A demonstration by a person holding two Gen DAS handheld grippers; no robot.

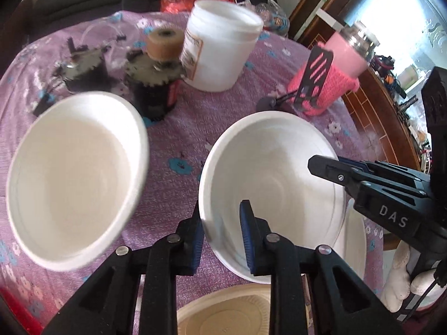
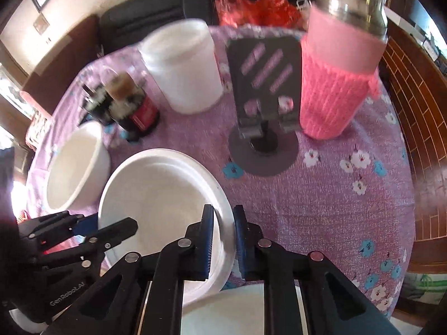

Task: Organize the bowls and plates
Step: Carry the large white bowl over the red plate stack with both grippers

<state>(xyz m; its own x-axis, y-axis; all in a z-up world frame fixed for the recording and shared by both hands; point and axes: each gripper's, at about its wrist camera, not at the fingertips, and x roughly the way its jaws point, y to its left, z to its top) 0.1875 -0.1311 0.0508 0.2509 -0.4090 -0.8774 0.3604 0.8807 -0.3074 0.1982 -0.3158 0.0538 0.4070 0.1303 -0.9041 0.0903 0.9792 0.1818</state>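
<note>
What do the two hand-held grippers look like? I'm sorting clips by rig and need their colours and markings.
Both are matte black plastic linkages with silver pivot pins and ribbed blue pads on the fingers. The left hand-held gripper carries white "GenRobot.AI" lettering on its side, seen from the right wrist view. The right hand-held gripper shows white letters "DAS" on its body in the left wrist view. A thin black cable hangs below it.

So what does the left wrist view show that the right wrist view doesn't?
Only the left wrist view: a tan plate at the bottom edge, and the second bowl's whole inside.

Only the right wrist view: the phone stand's round base, and a floral stretch of tablecloth at the right.

Both: the middle bowl, its rim pinched by the left claw and the right claw, the white tub and the pink bottle.
</note>
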